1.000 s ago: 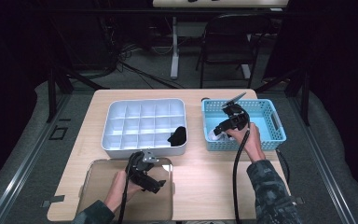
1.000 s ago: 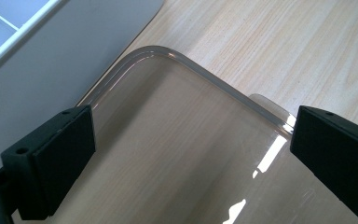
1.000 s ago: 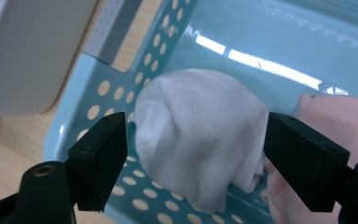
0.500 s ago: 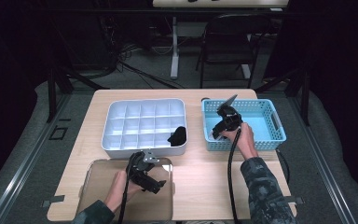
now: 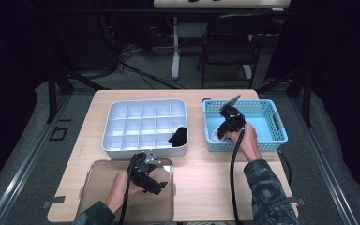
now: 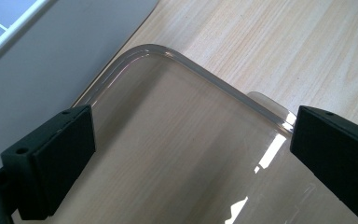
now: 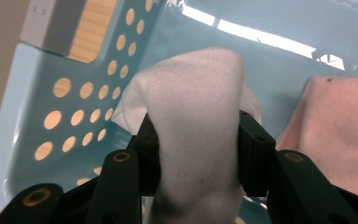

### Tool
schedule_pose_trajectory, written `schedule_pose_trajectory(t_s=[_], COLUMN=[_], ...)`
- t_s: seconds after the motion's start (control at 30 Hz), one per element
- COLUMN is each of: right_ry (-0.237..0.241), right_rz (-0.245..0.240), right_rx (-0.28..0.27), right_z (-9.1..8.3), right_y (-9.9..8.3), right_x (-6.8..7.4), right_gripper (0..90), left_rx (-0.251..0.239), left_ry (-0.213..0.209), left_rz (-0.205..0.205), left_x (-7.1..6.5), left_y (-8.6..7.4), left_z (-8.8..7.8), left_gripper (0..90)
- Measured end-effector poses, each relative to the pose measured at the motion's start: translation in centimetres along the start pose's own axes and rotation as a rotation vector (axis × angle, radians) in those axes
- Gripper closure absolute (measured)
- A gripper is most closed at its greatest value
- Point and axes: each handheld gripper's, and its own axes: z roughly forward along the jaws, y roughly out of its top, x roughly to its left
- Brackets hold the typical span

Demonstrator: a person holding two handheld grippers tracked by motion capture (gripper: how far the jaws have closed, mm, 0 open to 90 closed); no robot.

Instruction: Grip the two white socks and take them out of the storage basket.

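Right gripper view: right tongs (image 7: 193, 140) pinching a bunched white cotton sock (image 7: 193, 130), jaws having just been closing on it, fabric bulging up between the two black pads. Sitting inside the light blue perforated plastic basket (image 7: 51, 116), near its holed corner wall, with a pale pink cloth (image 7: 335, 135) lying just beside on the basket floor. Showing from the high view as right tongs (image 5: 225, 126) dipping into the left end of the basket (image 5: 272, 140), the white sock (image 5: 214, 136) under them, a camouflage sleeve (image 5: 267, 187) reaching in from below.

Left gripper view: left tongs (image 6: 191, 154) spread wide, gripping nothing, hovering over the clear brownish plastic tray (image 6: 177, 140). Appearing from the high view as left tongs (image 5: 157, 187) above that tray (image 5: 93, 197) at the near edge of the light wooden table (image 5: 206, 173). Beyond the tray, resting on the table, a white compartmented plastic organiser box (image 5: 140, 124) with a black sock (image 5: 178, 136) lying in a compartment at its right side.
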Motion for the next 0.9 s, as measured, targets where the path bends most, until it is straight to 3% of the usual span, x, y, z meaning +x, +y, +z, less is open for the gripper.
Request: schedule_pose_trajectory(t_s=[0.3,0.9], right_ry=[-0.010,-0.033], right_rz=[-0.003,-0.046], right_rx=[-0.042,-0.126], right_z=[-1.4,-6.4], right_y=[0.1,0.4], right_x=[-0.1,0.7], right_gripper=[58.9,58.9], left_rx=[-0.002,0.004], left_ry=[-0.003,-0.009], left_rz=[0.004,0.011], left_x=[-0.1,-0.2], left_y=[0.1,0.1], left_z=[0.1,0.5], left_gripper=[0.2,0.2])
